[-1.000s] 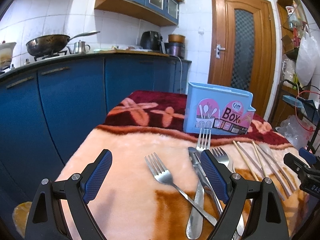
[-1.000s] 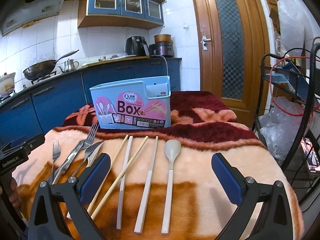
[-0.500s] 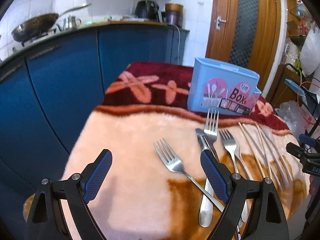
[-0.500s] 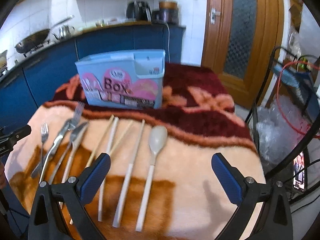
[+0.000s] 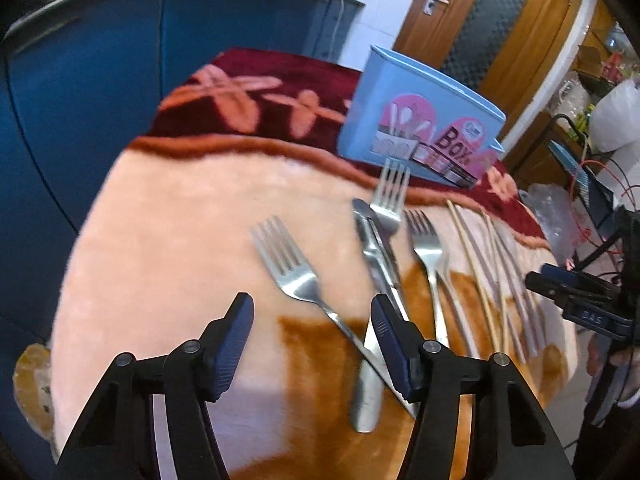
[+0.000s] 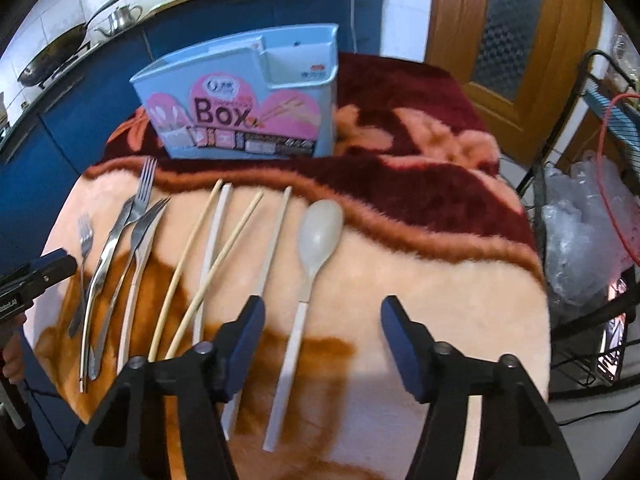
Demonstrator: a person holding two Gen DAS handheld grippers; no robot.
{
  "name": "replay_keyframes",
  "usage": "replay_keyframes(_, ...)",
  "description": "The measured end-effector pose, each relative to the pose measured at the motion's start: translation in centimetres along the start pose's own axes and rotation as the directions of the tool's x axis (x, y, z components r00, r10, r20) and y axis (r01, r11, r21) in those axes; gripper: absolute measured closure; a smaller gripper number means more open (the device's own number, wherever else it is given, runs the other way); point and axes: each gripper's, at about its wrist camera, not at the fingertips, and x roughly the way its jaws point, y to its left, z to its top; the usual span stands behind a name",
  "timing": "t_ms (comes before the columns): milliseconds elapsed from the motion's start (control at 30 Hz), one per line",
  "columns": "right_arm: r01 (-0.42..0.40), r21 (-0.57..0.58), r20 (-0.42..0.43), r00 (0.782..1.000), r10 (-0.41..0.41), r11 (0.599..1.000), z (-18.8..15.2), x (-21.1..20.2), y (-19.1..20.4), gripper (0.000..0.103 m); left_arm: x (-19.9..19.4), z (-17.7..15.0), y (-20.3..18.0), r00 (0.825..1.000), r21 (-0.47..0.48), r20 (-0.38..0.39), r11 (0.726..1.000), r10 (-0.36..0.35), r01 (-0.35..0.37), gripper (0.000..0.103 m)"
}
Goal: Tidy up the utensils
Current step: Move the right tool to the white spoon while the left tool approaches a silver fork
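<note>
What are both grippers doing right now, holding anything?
Left gripper: open, jaws just closing, holding nothing.
Right gripper: open, jaws just closing, holding nothing.

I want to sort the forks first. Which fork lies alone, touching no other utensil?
The leftmost fork, lying apart. The other two forks lie against the knife.

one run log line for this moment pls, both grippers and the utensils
left gripper: open, jaws just closing, above fork | right gripper: open, jaws just closing, above white spoon | blue box: upright behind utensil row | held: nothing
</note>
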Motion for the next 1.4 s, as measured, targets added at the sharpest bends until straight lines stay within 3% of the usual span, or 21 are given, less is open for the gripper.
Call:
replay_keyframes(33,-0.001,-0.009,-0.013,1.000,0.000,1.000,0.1,0.2,0.2,0.054,0.2,0.1,-0.1,1.000,-0.002,-0.015,1.000,-0.010,0.010,0.045)
replay_keyframes(167,0.013,-0.050,-0.059,0.998,-0.016,0.999,0.2,1.0,1.0,0.061,1.1,0.3,-0.2,0.997,-0.019,-0.064,0.999,-0.032,0.031,0.060)
replay_keyframes(300,0.018,-0.074,-0.084,0.996,-0.024,0.997,0.3,1.3,1.3,0.068,1.4,1.0,-0.1,0.997,-0.015,-0.072,1.000,-0.023,0.022,0.081)
replay_keyframes(433,0.011,-0.088,-0.107,0.994,-0.020,0.996,0.5,1.2,1.2,0.089,1.8,1.6,-0.1,0.997,0.013,-0.069,0.999,-0.028,0.029,0.095)
replay_keyframes(533,-0.009,-0.077,-0.136,0.991,-0.002,0.997,0.7,1.1,1.1,0.090,1.9,2.2,-0.6,0.999,0.066,-0.048,0.998,0.026,-0.022,0.096)
replay_keyframes(800,-0.014,-0.075,-0.193,0.981,-0.001,0.997,1.7,1.9,0.9,0.089,2.0,2.9,-0.2,0.988,0.010,-0.145,0.998,-0.056,0.058,0.096)
replay_keyframes(1133,-0.006,-0.096,-0.230,0.973,-0.017,0.995,2.3,2.5,1.4,0.088,2.7,2.2,-0.3,0.964,-0.062,-0.259,0.997,-0.057,0.043,0.085)
replay_keyframes(1400,-0.039,-0.082,-0.281,0.960,0.015,0.996,3.3,3.4,1.4,0.086,4.0,3.4,-2.1,0.941,0.001,-0.338,0.999,0.031,-0.032,0.086)
